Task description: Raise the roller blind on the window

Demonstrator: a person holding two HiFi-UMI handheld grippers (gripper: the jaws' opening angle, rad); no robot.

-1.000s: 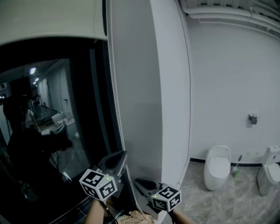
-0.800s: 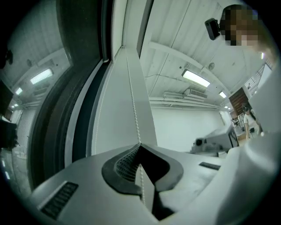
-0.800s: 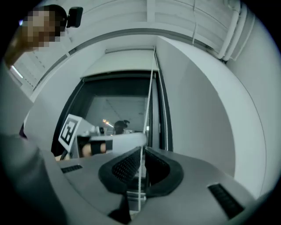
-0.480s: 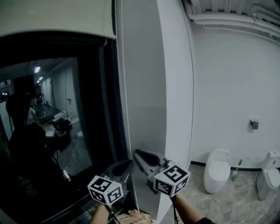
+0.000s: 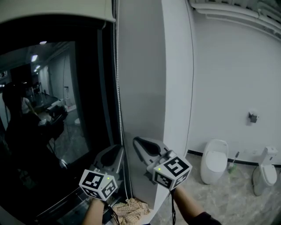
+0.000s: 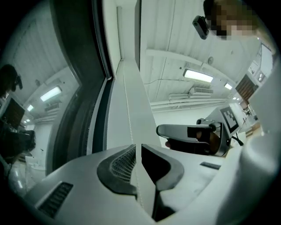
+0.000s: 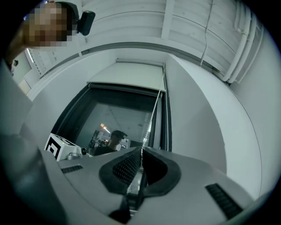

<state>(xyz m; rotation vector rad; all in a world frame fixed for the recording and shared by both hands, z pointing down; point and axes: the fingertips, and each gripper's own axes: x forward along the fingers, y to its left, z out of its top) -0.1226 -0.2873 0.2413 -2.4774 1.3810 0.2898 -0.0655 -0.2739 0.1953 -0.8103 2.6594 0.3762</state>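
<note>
The cream fabric roller blind sits at 11 o'clock in your head view. It is wound nearly all the way up, and its flat bottom edge leaves the dark window pane below it bare. In your right gripper view the blind shows as one pale band across the top of the window opening, at 12 o'clock.

There is one blind and one white bead chain, which drops from 12 o'clock towards 6 along the window's right edge. Your right gripper view shows two strands of it side by side.

You hold two grippers. Your right gripper has its pads pressed together on the chain, which runs taut up from the tips. Your left gripper, lower and just beside it, keeps its jaws at a narrow slit with the chain threading through; light shows between the pads.

At 4 o'clock stand two white floor fixtures and one green brush.

The blind's left end is cut off by the frame. The chain's lower run is hidden behind your grippers. The glass gives only a dim reflection. A pale crumpled heap at 6 o'clock is too dark to identify.
</note>
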